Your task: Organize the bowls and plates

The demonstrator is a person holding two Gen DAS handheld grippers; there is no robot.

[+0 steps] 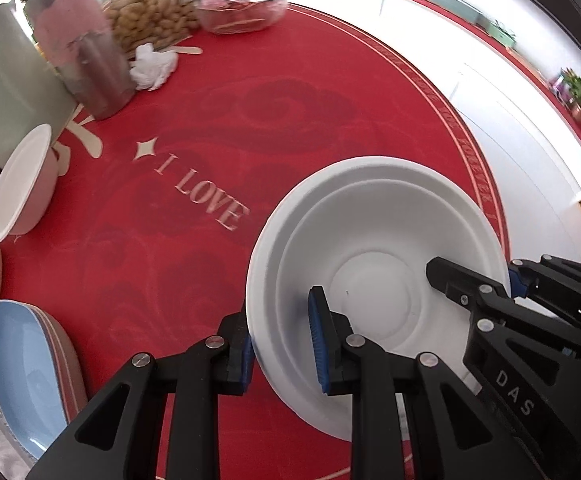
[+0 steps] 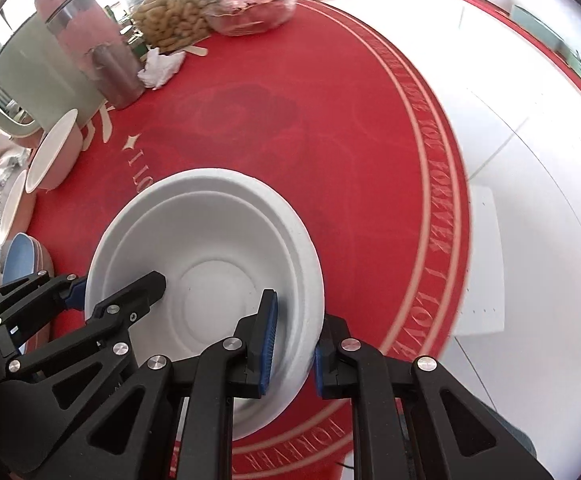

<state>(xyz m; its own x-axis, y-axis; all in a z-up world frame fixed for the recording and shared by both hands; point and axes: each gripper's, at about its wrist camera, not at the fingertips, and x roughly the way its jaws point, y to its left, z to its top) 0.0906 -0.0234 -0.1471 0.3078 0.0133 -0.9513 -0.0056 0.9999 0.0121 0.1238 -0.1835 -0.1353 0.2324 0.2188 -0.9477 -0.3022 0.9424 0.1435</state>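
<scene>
Over the red table (image 1: 250, 120), the left gripper (image 1: 284, 340) pinches the white bowls' (image 1: 374, 240) near rim. From the right wrist, the right gripper (image 2: 294, 348) clamps the same stack's opposite rim.

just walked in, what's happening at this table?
A person holds one hand gripper on each side of a white bowl, over the red tablecloth. The left gripper and the right gripper are each shut on the rim. Pink bowls and a blue plate sit at the table's left edge.
</scene>
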